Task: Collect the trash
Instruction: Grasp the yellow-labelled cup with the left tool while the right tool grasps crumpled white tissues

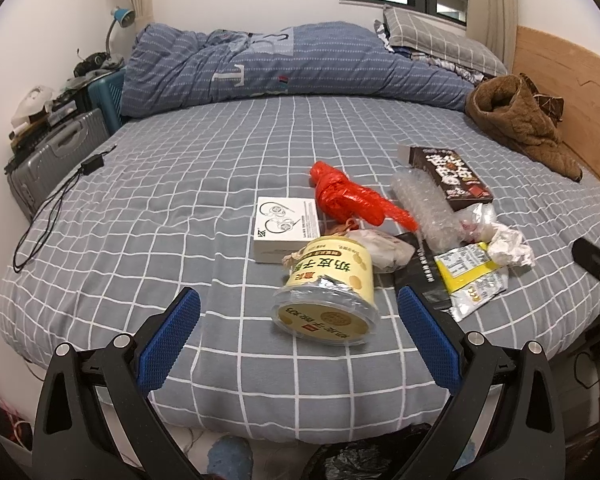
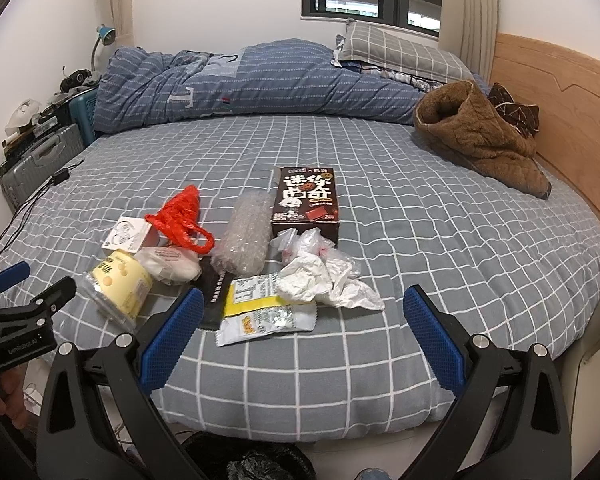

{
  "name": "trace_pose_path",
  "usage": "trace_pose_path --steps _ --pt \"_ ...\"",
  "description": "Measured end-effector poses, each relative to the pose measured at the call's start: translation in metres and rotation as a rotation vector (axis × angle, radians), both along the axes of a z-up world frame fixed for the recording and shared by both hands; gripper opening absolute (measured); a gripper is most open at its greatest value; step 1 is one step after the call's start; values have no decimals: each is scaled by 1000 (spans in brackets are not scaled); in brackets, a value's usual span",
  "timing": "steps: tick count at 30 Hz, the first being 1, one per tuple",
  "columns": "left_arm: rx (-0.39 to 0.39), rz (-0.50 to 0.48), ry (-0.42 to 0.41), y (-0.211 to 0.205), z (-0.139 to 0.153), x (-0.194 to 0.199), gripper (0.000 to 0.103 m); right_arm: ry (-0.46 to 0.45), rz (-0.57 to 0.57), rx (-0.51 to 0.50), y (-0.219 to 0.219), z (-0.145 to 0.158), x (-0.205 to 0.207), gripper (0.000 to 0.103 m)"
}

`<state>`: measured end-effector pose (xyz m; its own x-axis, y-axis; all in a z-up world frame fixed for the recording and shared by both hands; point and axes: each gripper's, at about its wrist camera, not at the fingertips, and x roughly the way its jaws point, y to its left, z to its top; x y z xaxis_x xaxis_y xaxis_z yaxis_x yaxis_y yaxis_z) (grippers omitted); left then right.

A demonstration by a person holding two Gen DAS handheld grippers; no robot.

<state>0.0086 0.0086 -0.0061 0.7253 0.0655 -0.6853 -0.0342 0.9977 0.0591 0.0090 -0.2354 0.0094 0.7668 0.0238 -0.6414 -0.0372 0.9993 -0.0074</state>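
Hovering at the bed [image 1: 140, 208] edge, we hold both grippers [image 1: 299, 312] [image 2: 302, 312] wide open and empty, trash pile [image 2: 260, 256] ahead, bare sheet either side.

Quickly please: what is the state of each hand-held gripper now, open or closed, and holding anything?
Left hand-held gripper: open, holding nothing.
Right hand-held gripper: open, holding nothing.

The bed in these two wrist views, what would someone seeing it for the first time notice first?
A cluster of trash on the grey checked bedsheet draws the eye, above all the crumpled bright red plastic bag near its left side. Beside it lie a tipped-over yellow round snack tub nearest the bed's front edge and a dark brown printed carton at the far side. A brown fleece garment is heaped by the wooden headboard.
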Motion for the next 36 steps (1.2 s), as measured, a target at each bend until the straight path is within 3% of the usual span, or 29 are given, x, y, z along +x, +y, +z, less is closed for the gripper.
trace_pose_path --steps 13,24,29,36 --pt "-19 -13 91 6 -37 38 98 132 -40 -9 -16 -53 66 91" --pt "-52 -49 137 -8 -57 51 97 222 -28 7 -15 -82 103 81" --pt "-66 -41 151 -9 -66 58 90 263 -23 36 -19 -92 110 69" --pt "-63 -46 143 -12 -66 61 85 325 4 93 -20 -103 117 33"
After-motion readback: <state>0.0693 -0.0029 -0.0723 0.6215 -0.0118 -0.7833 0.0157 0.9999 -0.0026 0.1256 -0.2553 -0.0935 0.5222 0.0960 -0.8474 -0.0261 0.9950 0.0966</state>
